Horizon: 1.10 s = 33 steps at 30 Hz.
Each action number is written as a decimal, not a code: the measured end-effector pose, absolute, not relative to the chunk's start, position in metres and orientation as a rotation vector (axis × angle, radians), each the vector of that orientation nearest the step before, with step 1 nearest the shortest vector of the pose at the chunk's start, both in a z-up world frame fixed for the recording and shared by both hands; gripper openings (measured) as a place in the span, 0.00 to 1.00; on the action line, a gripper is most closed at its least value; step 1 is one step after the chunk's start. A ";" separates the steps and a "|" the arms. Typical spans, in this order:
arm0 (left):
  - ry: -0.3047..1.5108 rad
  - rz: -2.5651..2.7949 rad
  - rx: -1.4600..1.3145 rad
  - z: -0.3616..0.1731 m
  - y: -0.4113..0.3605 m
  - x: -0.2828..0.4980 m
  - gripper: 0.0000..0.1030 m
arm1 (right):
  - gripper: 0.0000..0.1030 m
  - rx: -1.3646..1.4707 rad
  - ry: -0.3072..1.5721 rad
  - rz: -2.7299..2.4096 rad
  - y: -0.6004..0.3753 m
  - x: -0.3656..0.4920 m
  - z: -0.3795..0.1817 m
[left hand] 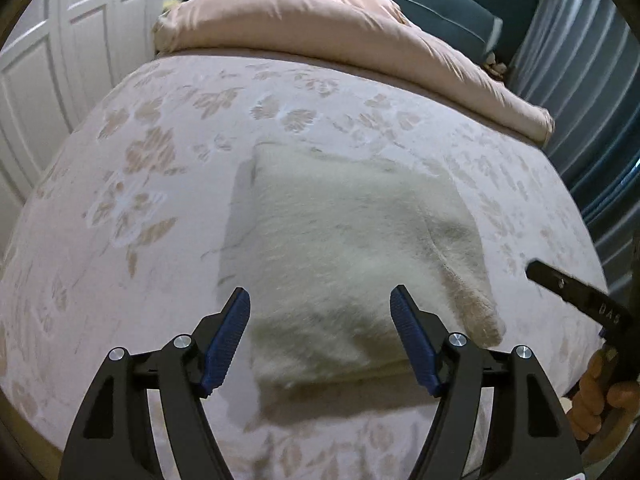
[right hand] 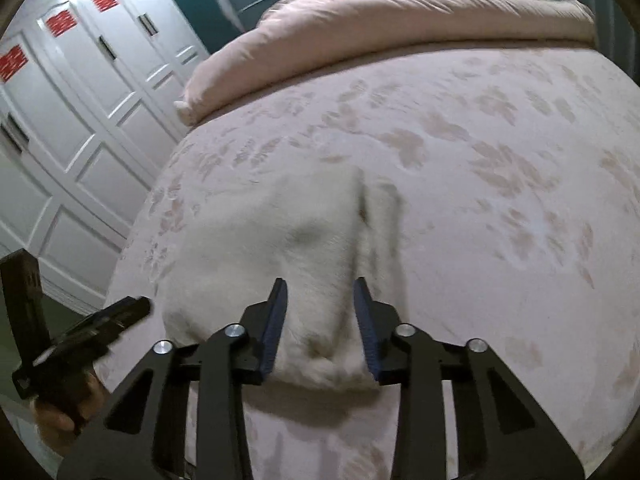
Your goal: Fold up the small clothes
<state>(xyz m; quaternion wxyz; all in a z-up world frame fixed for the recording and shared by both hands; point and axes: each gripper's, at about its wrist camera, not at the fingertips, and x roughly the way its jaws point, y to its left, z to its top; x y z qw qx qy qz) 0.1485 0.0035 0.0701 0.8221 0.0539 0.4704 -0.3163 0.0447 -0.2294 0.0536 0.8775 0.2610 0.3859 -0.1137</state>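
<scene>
A home bedroom: a bed with pale pink floral-patterned bedspread [left hand: 160, 168], a rolled pink duvet [left hand: 304, 20] (at its head), and white panelled wardrobe doors [right hand: 80, 92].

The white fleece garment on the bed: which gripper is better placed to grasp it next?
Probably the right gripper. Its open jaws already straddle a raised fold at the near edge of the white fleece garment. The left gripper is wide open above flat fabric.
</scene>
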 end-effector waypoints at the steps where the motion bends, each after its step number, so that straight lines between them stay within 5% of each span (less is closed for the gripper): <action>1: 1.007 -0.663 0.134 0.064 0.002 0.152 0.68 | 0.23 0.520 0.819 -0.239 -0.225 0.053 0.050; 8: 1.101 -0.569 0.220 -0.005 0.002 0.160 0.72 | 0.18 0.389 1.000 -0.319 -0.211 0.062 -0.022; 14: 1.078 -0.547 0.231 -0.006 0.000 0.155 0.73 | 0.22 0.413 0.949 -0.330 -0.213 0.065 0.010; 17: 1.067 -0.572 0.143 0.010 0.009 0.157 0.71 | 0.58 0.442 0.901 -0.335 -0.228 0.078 0.020; 19: 1.045 -0.605 0.077 0.023 0.014 0.161 0.72 | 0.64 0.478 0.906 -0.335 -0.242 0.088 0.012; 21: 1.038 -0.616 0.026 0.030 0.016 0.174 0.84 | 0.74 0.534 0.948 -0.314 -0.256 0.103 -0.002; 25: 1.128 -0.654 0.005 0.003 0.006 0.208 0.86 | 0.85 0.707 1.018 -0.239 -0.275 0.127 -0.046; 26: 1.167 -0.676 -0.042 -0.010 0.004 0.218 0.88 | 0.84 0.759 1.010 -0.215 -0.278 0.129 -0.052; 28: 1.199 -0.717 -0.143 -0.019 0.003 0.226 0.81 | 0.43 0.812 0.977 -0.132 -0.279 0.133 -0.051; 30: 1.185 -0.747 -0.182 -0.014 -0.004 0.230 0.75 | 0.32 0.760 0.951 -0.110 -0.274 0.136 -0.032; 33: 1.076 -0.804 -0.119 0.014 -0.019 0.223 0.56 | 0.29 0.620 0.809 -0.071 -0.259 0.129 0.021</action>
